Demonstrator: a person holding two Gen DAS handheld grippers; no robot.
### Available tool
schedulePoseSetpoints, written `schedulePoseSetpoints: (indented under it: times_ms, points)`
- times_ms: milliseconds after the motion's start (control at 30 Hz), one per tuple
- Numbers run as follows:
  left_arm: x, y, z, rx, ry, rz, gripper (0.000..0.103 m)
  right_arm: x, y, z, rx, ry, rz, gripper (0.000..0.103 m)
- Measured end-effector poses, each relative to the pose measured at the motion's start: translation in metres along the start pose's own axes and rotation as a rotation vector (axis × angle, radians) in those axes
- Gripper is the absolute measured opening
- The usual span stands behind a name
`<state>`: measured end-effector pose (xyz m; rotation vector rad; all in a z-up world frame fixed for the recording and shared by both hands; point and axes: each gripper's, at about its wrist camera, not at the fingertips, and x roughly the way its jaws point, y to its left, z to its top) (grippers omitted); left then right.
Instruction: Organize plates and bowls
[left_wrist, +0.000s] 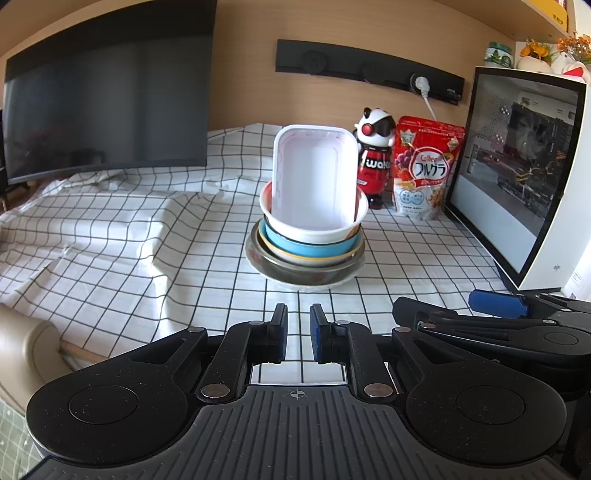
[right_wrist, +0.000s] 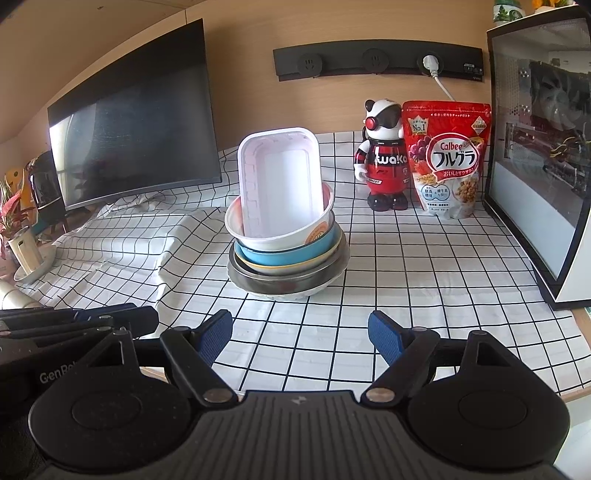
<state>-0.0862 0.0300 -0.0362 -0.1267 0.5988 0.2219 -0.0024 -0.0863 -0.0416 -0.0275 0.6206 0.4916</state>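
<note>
A stack of dishes stands mid-table: a white plate (left_wrist: 332, 282) at the bottom, a metal bowl (left_wrist: 295, 267), a yellow-rimmed dish, a blue bowl (left_wrist: 306, 249), and a white paper bowl (left_wrist: 314, 230). A white rectangular tray (left_wrist: 314, 177) stands upright in the top bowl. The same stack shows in the right wrist view, with the tray (right_wrist: 280, 184) and blue bowl (right_wrist: 288, 254). My left gripper (left_wrist: 298, 325) is nearly shut and empty, short of the stack. My right gripper (right_wrist: 300, 332) is open and empty, also short of the stack.
A checked cloth (left_wrist: 147, 258) covers the table. A black monitor (left_wrist: 103, 99) stands at the back left. A robot figurine (right_wrist: 384, 166), a red cereal bag (right_wrist: 448, 158) and a glass-sided computer case (right_wrist: 543, 155) stand at the right. A potted plant (right_wrist: 22, 236) is far left.
</note>
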Motion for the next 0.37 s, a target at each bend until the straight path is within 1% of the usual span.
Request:
schedulePoseSetpoints:
  times_ms: [200,367]
  points:
    - [0.0012,-0.0012,0.0003,0.0,0.001,-0.003,0.016,0.0013,-0.0011,-0.0009,0.002,0.004,0.007,0.081]
    - [0.006,-0.0039,0.0011,0.004,0.015,-0.011,0.016,0.0083,-0.0039,-0.0001,0.004,0.025,0.013,0.081]
